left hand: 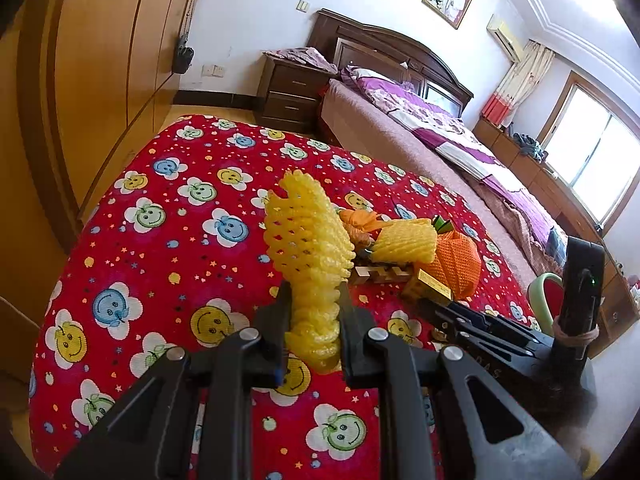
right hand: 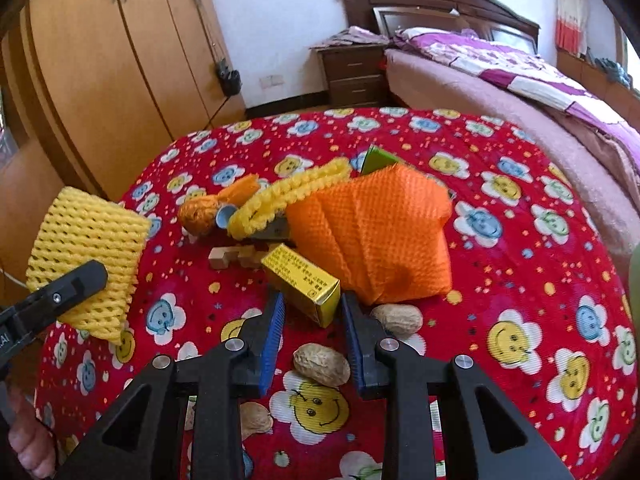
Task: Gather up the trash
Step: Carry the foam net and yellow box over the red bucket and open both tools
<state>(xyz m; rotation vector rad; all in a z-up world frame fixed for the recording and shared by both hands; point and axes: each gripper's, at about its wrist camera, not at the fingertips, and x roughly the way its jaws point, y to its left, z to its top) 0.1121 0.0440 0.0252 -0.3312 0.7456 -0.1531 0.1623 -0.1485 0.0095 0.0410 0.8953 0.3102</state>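
Left gripper jaws clamped on yellow foam net, right gripper jaws apart astride gold box

yellow net: foam mesh | gold box: glossy card | tablecloth: ribbed cloth

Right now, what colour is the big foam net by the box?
Orange; clearest in right wrist view.

Gold box and peanuts crowd the right tool.
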